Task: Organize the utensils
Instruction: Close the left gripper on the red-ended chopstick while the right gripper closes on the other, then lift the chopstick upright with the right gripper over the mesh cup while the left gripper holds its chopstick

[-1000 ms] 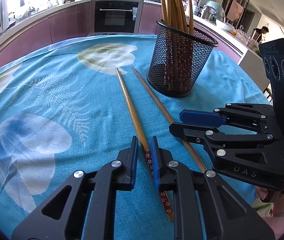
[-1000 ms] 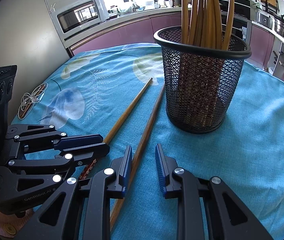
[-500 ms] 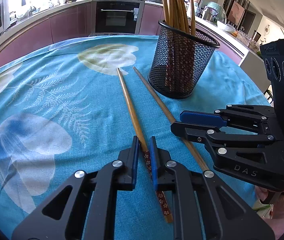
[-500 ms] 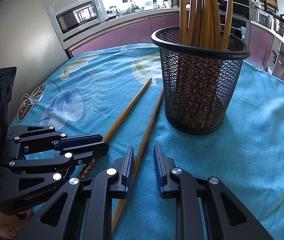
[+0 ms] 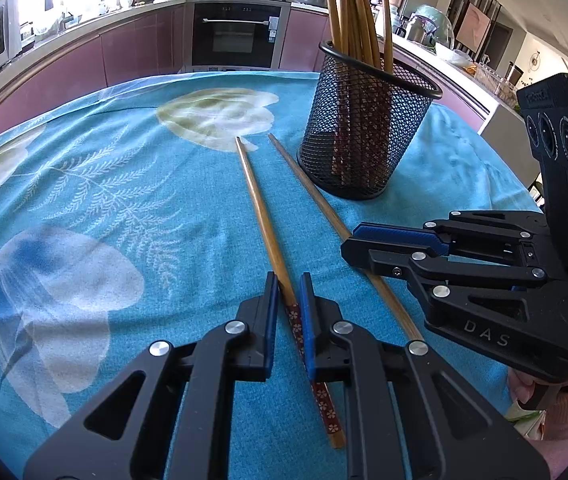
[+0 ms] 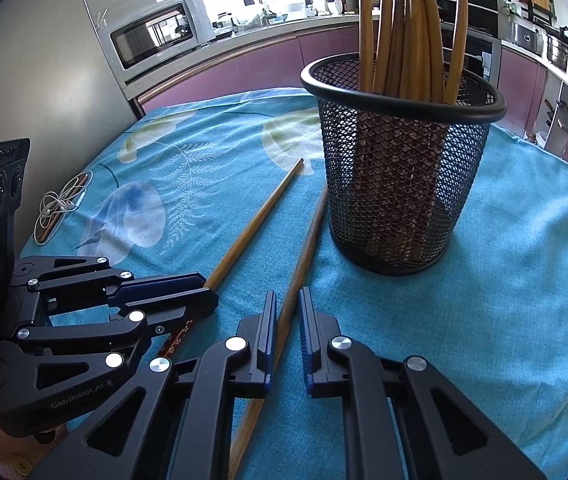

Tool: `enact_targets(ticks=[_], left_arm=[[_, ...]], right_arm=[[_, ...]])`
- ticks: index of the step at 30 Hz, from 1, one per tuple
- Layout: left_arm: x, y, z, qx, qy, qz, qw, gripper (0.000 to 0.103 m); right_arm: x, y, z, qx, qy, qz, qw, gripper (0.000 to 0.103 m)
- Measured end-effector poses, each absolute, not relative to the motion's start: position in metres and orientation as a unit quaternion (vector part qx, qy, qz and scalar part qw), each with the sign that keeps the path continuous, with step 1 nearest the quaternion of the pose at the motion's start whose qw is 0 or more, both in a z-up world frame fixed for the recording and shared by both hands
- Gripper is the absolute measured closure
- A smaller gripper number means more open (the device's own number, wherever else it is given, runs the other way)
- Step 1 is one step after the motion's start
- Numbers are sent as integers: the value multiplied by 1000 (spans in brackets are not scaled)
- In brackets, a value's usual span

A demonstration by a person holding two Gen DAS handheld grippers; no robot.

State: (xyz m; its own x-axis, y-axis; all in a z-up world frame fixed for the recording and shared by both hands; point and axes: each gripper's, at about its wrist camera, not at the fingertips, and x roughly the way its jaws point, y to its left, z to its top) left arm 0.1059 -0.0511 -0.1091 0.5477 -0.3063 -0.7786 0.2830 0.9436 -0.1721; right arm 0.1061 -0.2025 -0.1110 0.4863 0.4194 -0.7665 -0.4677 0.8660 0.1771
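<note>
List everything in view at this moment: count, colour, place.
loose chopsticks: 2, brown wood, flat on the cloth side by side beside the holder; left one has a red patterned end, right one
holder: 1, black mesh, upright on the cloth
chopsticks in holder: a bunch, exact count unclear, brown, standing upright
tablecloth: 1, blue with pale leaf print, covers the table
cable: 1, white, coiled at the cloth's far left edge
microwave: 1, silver, on the counter behind
oven: 1, black, built into pink cabinets
left tongs: black with blue pads, straddling the left chopstick
right tongs: same, straddling the right chopstick
</note>
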Motion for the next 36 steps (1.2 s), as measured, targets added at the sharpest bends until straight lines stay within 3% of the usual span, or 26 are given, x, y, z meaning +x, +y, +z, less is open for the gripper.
enact_targets(ticks=[13,22,32,36], left_arm=[[111,-47,-106,-23,445,-166,879,91],[124,-47,-102,-18,443,-154,883,86],[128,-52,-107,-5,443,-136,886,76],[130,-53,-108,-2,442,-133,887,80]], right_arm=[[107,-211,-108,-37,441,248,862,96],[114,-197,-109,-78,432,232,868,89],[115,-195,-109,-89,423,227,873,89],[115,-193,-109,-90,423,231,872,95]])
